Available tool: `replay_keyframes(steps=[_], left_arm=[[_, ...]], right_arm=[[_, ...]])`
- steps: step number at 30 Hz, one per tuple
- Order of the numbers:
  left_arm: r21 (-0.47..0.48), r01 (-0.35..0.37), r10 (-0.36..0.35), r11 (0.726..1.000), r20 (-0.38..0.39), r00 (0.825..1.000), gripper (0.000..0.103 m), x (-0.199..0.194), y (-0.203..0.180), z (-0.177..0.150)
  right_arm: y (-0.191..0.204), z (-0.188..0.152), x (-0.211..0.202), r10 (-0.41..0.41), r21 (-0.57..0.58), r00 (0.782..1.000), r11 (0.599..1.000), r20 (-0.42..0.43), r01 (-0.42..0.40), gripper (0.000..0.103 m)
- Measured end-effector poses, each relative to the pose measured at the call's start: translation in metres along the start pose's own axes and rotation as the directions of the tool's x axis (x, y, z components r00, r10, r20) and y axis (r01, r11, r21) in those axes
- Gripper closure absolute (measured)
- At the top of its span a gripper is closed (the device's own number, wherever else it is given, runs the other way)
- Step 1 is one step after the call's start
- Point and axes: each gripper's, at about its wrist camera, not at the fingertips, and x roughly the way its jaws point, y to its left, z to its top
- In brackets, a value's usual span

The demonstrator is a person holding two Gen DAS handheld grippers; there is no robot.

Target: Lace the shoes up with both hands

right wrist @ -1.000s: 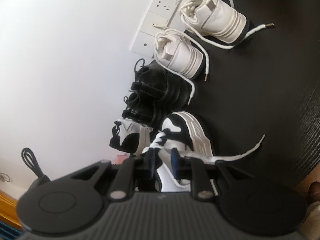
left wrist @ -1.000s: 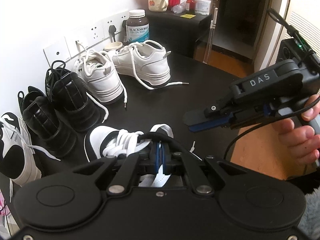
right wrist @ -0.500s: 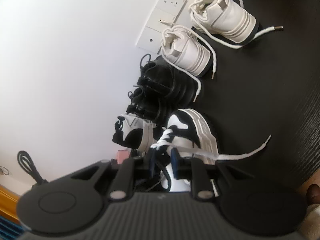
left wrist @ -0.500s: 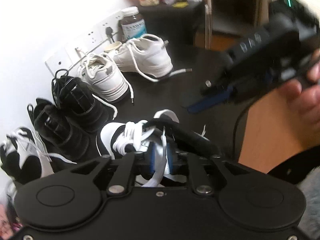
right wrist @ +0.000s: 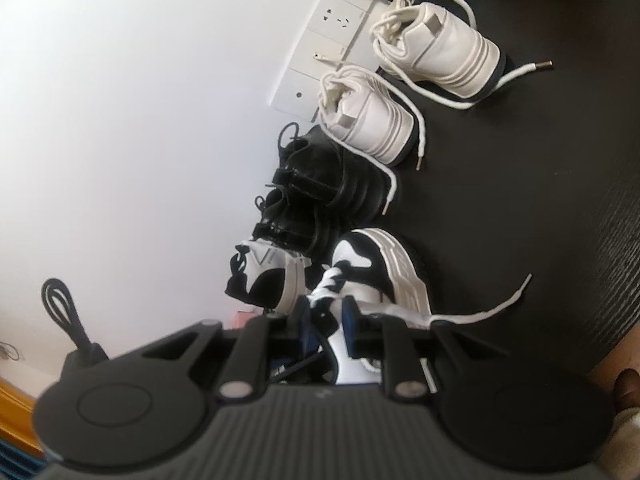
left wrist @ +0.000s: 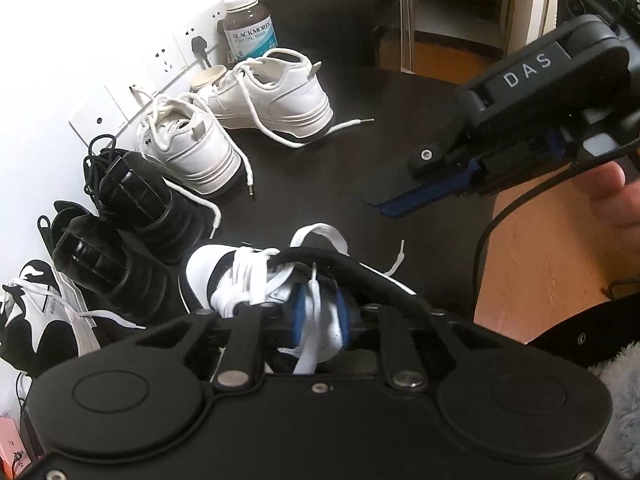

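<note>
A black-and-white sneaker (left wrist: 224, 264) lies on the dark table just ahead of my left gripper (left wrist: 320, 312). The blue pads of that gripper stand a little apart and are closing. A white lace (left wrist: 316, 300) runs up between them, and neither pad presses on it. The lace's other end (left wrist: 396, 260) trails loose on the table to the right. My right gripper (left wrist: 376, 204) hovers above the table to the right of the shoe with nothing in it. In its own view the right gripper (right wrist: 326, 312) shows a small gap, with the sneaker (right wrist: 372, 264) beyond.
Along the wall stand two white sneakers (left wrist: 280, 92) (left wrist: 188, 148), two black shoes (left wrist: 140, 200) (left wrist: 100, 268) and a second black-and-white sneaker (left wrist: 40, 320). A supplement bottle (left wrist: 250, 26) and wall sockets (left wrist: 160, 64) are behind them. The table edge (left wrist: 492, 220) runs at the right.
My left gripper's pads, shut together a second ago, have parted, and the white lace now stands loose between them. The left view has shifted and rolled slightly. The right gripper has kept still.
</note>
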Motion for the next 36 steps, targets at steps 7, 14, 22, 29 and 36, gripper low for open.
replay_keyframes(steps=[7,14,22,29,36], left_arm=[[-0.028,-0.016,0.015,0.999,-0.034,0.999,0.092,0.007,0.006,-0.001],[-0.097,-0.021,0.024,0.995,0.026,0.999,0.100,0.001,0.010,0.000],[-0.105,0.004,0.001,0.994,0.051,0.999,0.101,-0.007,0.005,-0.001],[-0.133,0.008,0.001,0.991,0.067,0.998,0.101,-0.002,0.005,0.001],[-0.138,0.009,0.001,0.990,0.069,0.998,0.101,-0.003,0.005,0.000]], right_arm=[[-0.001,0.001,0.000,0.004,0.003,1.000,1.000,-0.001,-0.004,0.085],[-0.002,0.002,0.000,0.004,0.003,1.000,1.000,-0.006,-0.004,0.085],[-0.006,0.002,0.001,0.008,0.013,1.000,1.000,-0.012,-0.008,0.085],[-0.006,0.001,0.006,0.013,0.016,0.999,1.000,-0.033,-0.013,0.085],[-0.007,0.003,0.018,0.046,0.050,0.998,0.998,-0.044,-0.043,0.085]])
